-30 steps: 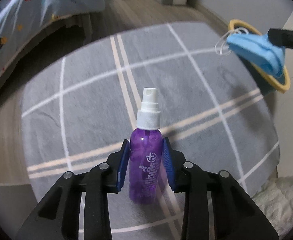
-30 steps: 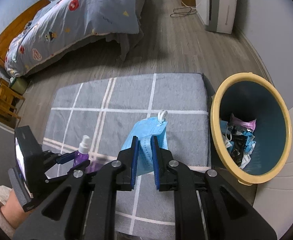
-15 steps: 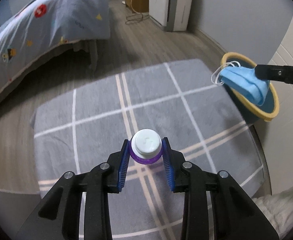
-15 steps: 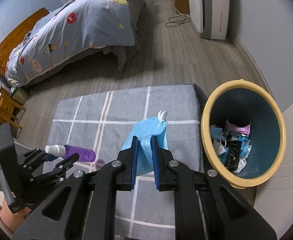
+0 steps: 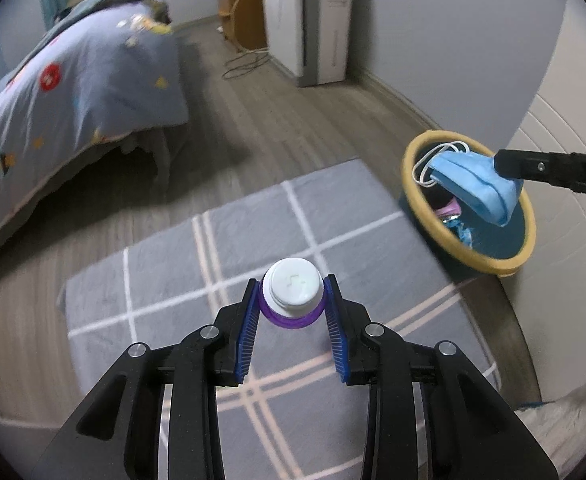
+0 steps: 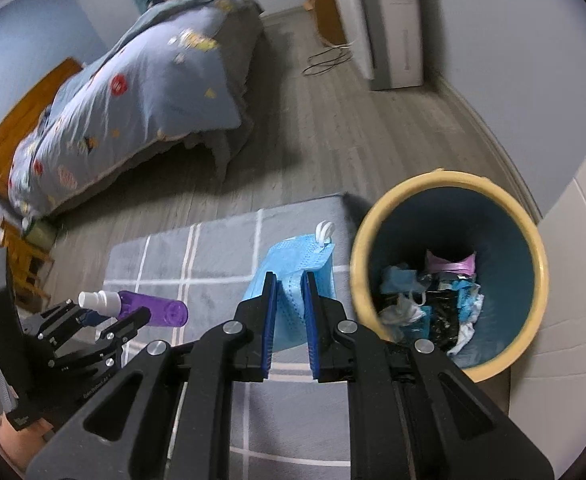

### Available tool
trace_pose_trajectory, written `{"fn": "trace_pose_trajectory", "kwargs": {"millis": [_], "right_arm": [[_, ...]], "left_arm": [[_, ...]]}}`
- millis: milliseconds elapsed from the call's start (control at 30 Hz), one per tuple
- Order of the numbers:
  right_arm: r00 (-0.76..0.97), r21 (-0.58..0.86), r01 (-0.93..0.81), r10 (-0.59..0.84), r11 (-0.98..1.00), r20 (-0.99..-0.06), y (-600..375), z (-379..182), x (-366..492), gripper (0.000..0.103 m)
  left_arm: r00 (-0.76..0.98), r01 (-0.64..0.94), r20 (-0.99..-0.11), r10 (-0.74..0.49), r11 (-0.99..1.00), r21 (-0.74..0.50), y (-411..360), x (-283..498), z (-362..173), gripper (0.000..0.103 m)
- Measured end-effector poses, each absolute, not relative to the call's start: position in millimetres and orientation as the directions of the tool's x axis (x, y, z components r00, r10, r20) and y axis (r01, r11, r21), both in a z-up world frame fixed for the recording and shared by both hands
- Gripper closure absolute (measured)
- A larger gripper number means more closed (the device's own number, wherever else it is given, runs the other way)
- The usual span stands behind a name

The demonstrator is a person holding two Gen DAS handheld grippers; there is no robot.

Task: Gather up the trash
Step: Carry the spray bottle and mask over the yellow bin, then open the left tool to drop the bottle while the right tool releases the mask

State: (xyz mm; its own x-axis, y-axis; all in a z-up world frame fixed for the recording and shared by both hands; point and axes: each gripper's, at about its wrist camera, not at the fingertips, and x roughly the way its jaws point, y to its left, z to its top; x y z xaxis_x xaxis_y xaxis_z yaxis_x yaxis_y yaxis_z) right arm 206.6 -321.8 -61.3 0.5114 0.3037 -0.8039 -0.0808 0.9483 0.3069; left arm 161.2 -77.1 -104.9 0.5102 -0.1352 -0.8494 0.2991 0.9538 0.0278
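My left gripper point(image 5: 292, 312) is shut on a purple spray bottle point(image 5: 293, 298) with a white cap, held above the grey rug with the cap pointing at the camera. The bottle also shows in the right wrist view point(image 6: 149, 311), lying sideways in the left gripper point(image 6: 105, 314). My right gripper point(image 6: 287, 304) is shut on a blue face mask point(image 6: 297, 272), held just left of the yellow-rimmed blue trash bin point(image 6: 449, 184). In the left wrist view the mask point(image 5: 473, 184) hangs over the bin's point(image 5: 417, 152) opening.
The bin holds several pieces of trash point(image 6: 433, 304). A grey checked rug point(image 5: 173, 280) lies on the wood floor. A bed with a blue quilt point(image 6: 133, 92) stands at the far left, a white appliance point(image 6: 389, 20) by the wall, a white cabinet point(image 6: 573, 280) right of the bin.
My left gripper lifted the spray bottle off the rug and tipped it on its side. My right gripper carried the mask closer to the bin.
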Motion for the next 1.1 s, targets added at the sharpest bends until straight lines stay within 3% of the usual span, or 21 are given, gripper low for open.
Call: {"fn": "trace_pose_trajectory", "kwargs": {"millis": [267, 567, 800, 833, 900, 933, 1033, 1100], "right_arm": [[0.55, 0.308, 0.044, 0.235, 0.95, -0.802, -390, -66, 213, 0.09], [0.507, 0.302, 0.2, 0.165, 0.932, -0.846, -460, -99, 216, 0.09], [0.524, 0.348, 0.245, 0.178, 0.905, -0.833, -483, -106, 220, 0.087], [0.524, 0.347, 0.245, 0.178, 0.905, -0.833, -483, -106, 221, 0.084], [0.522, 0.355, 0.243, 0.187, 0.903, -0.832, -484, -108, 221, 0.069], [0.52, 0.356, 0.24, 0.19, 0.903, -0.833, -483, -107, 220, 0.066], [0.514, 0.32, 0.215, 0.172, 0.923, -0.84, -476, -101, 215, 0.066], [0.51, 0.29, 0.192, 0.158, 0.938, -0.846, -468, -92, 205, 0.063]], "left_arm": [[0.502, 0.412, -0.844, -0.188, 0.91, 0.043, -148, 182, -99, 0.069], [0.407, 0.52, -0.847, -0.342, 0.849, -0.093, -228, 211, -116, 0.069], [0.39, 0.583, -0.845, -0.365, 0.808, -0.08, -266, 223, -122, 0.068], [0.391, 0.585, -0.847, -0.361, 0.808, -0.074, -267, 223, -122, 0.067], [0.396, 0.585, -0.842, -0.367, 0.807, -0.076, -266, 220, -120, 0.053], [0.4, 0.584, -0.841, -0.365, 0.808, -0.073, -264, 219, -119, 0.049], [0.425, 0.577, -0.835, -0.35, 0.815, -0.048, -257, 210, -110, 0.042], [0.45, 0.561, -0.83, -0.33, 0.827, -0.025, -251, 201, -101, 0.024]]}}
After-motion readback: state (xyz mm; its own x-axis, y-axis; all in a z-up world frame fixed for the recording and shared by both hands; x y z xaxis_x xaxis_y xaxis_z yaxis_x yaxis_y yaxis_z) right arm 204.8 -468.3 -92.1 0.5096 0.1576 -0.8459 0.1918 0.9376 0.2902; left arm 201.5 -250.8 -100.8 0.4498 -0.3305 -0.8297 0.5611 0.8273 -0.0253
